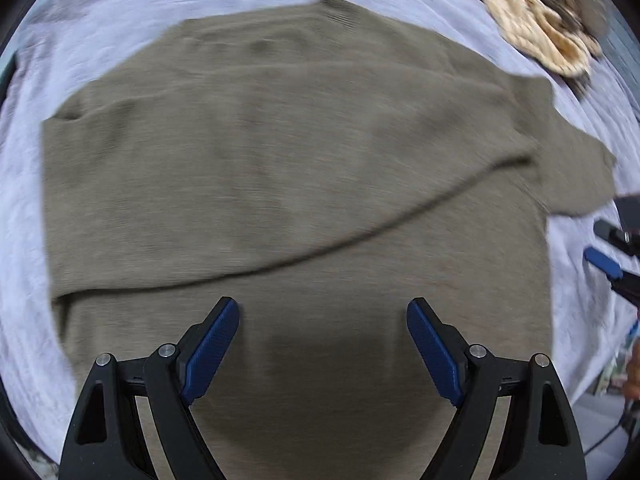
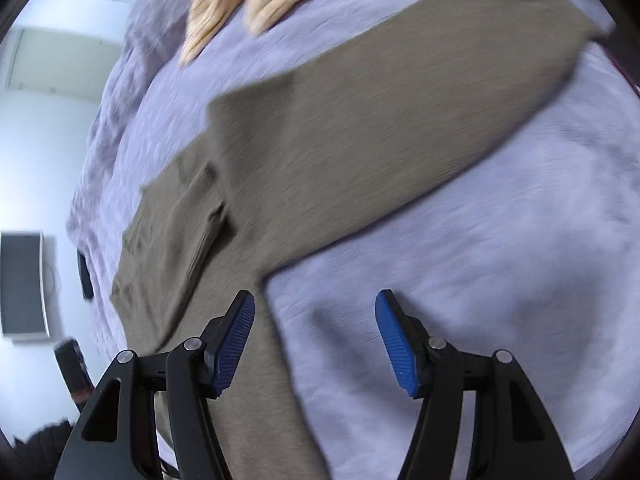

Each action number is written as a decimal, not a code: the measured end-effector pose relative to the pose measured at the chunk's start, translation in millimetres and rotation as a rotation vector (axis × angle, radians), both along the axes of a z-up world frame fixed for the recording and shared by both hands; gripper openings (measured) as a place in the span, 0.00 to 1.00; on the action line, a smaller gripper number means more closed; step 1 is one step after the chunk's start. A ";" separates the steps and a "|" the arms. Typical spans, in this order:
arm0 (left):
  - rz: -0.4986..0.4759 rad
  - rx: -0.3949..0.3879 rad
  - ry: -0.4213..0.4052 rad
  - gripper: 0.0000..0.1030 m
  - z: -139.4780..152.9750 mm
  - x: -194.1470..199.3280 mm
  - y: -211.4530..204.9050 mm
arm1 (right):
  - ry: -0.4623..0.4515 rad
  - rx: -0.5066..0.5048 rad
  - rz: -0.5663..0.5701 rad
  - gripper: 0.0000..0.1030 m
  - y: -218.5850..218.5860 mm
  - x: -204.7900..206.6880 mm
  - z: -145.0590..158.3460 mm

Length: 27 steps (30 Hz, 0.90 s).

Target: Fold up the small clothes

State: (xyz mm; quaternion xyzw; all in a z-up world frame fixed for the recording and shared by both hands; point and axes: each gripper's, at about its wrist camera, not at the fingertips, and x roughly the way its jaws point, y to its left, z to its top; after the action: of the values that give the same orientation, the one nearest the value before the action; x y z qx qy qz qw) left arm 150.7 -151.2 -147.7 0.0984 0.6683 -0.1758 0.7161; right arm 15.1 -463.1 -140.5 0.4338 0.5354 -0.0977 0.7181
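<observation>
**A:** Where does the garment lie?

**B:** The olive knit sweater (image 1: 280,168) is spread flat on the pale lavender bedsheet (image 1: 60,240) and fills most of the left wrist view. One sleeve is folded across the body, its edge running diagonally from lower left to upper right. The left gripper (image 1: 322,312) hangs directly over the lower body panel, with cloth under both fingers.

**A:** And from the other side?

**B:** In the right wrist view the sweater (image 2: 360,140) stretches away diagonally, and its side edge passes just under the left-hand finger of the right gripper (image 2: 316,304). The other finger is over bare sheet (image 2: 500,280).

**A:** Room at the edges?

**B:** Open sheet borders the sweater on the left, top and right. A tan garment (image 1: 536,20) lies crumpled at the far corner, apart from the sweater. The right gripper's blue pad (image 1: 602,262) shows at the right border of the left view, over sheet beside the sleeve cuff.

**A:** The fingers?

**B:** Both pairs stand apart, the left wider. Nothing sits between either pair, and no pad presses on cloth. Both pictures are motion-blurred.
</observation>
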 end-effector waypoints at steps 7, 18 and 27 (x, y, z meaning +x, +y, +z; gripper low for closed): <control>-0.065 -0.007 -0.022 0.84 -0.3 -14.0 -57.7 | -0.069 0.051 -0.317 0.65 -103.0 -48.2 -12.9; -0.046 -0.032 -0.112 0.84 9.1 0.8 -125.4 | -0.186 0.155 -0.495 0.65 -161.0 -41.3 -41.7; 0.001 -0.020 -0.170 0.84 2.2 44.7 -149.0 | -0.382 0.393 -0.611 0.17 -170.9 -32.0 -54.5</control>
State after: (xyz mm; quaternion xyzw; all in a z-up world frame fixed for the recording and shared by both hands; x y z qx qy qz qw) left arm 195.4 -300.3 -145.5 0.1051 0.6036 -0.1731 0.7712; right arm -16.8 -634.0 -195.0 0.7121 0.2473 -0.1199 0.6461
